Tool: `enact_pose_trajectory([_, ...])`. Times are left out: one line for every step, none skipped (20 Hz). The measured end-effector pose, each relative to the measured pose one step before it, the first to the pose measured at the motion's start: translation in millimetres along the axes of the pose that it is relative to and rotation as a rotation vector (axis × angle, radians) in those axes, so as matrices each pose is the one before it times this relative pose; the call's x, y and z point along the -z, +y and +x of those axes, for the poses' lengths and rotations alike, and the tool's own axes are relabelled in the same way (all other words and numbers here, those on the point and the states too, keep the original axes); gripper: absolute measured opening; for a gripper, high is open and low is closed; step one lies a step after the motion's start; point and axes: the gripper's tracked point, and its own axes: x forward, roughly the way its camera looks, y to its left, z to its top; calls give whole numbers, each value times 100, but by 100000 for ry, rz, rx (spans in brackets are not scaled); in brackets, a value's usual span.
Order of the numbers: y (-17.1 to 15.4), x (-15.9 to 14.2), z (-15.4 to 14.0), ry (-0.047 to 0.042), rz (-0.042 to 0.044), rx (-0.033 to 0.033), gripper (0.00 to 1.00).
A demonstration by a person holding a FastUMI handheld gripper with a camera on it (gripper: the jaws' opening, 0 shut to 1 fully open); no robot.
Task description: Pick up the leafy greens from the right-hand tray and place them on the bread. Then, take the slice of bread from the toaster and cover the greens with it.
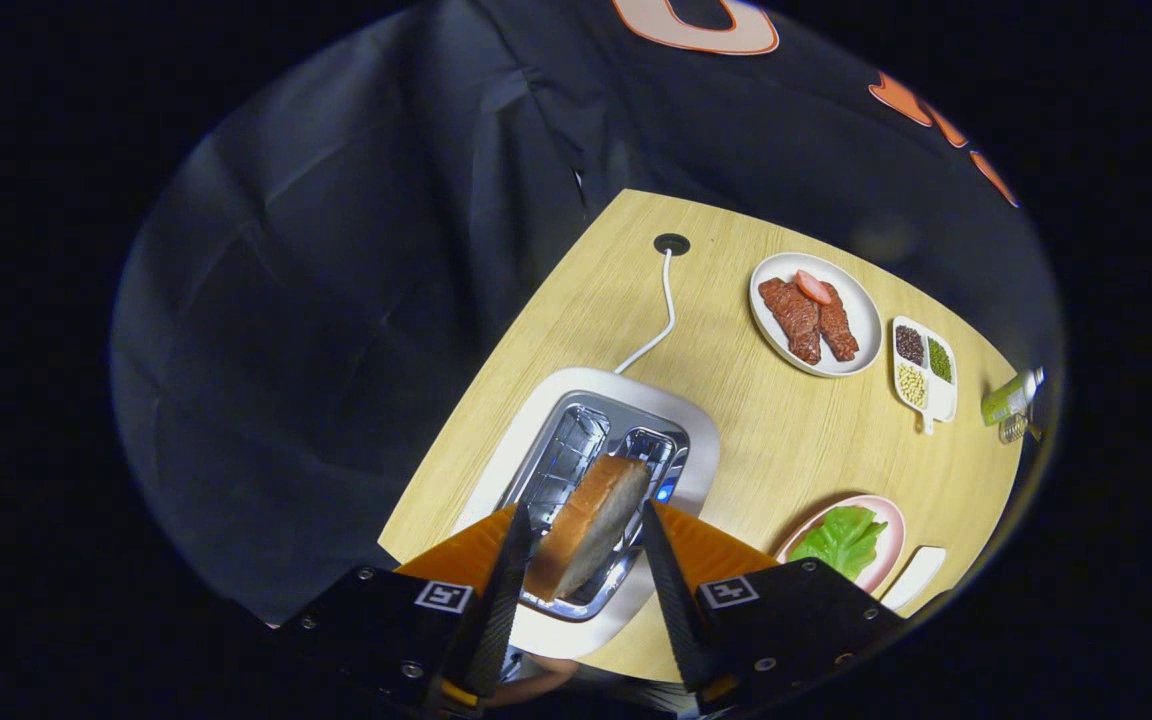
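- Hand-held gripper (584,540) narrowed around a slice of bread (591,535), one finger on each flat side, seemingly pressing on both; slice tilted, above the toaster (681,425).
- Toaster lying on the wooden surface (796,440), white body, shiny slots open beneath the slice; white cord (658,325) running from the toaster to a round hole (671,243) beyond it.
- Leafy greens (841,540) on a pink plate (891,520), right of the toaster, near the right finger.
- White plate (861,310) with meat slices (808,318) beyond the toaster, to its right.
- Small divided dish (941,400) of beans further right of the toaster.
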Motion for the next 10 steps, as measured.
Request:
enact_pose_trajectory([-64,-45,102,371,824,336,65])
enact_pose_trajectory([-202,21,148,-183,845,573,58])
enact_pose_trajectory([-173,-190,-120,-404,864,509,53])
enact_pose_trajectory([-297,-107,-26,-737,1092,2071,39])
enact_pose_trajectory([-381,-35,-228,-98,915,773,32])
enact_pose_trajectory([204,-62,23,-386,544,-1097,20])
enact_pose_trajectory([-16,-111,-252,-567,515,-1304,17])
enact_pose_trajectory([196,-218,-414,-1129,326,-1543,15])
enact_pose_trajectory([101,-260,-616,-1266,689,-1878,14])
enact_pose_trajectory([81,-379,-594,-1754,541,-1587,13])
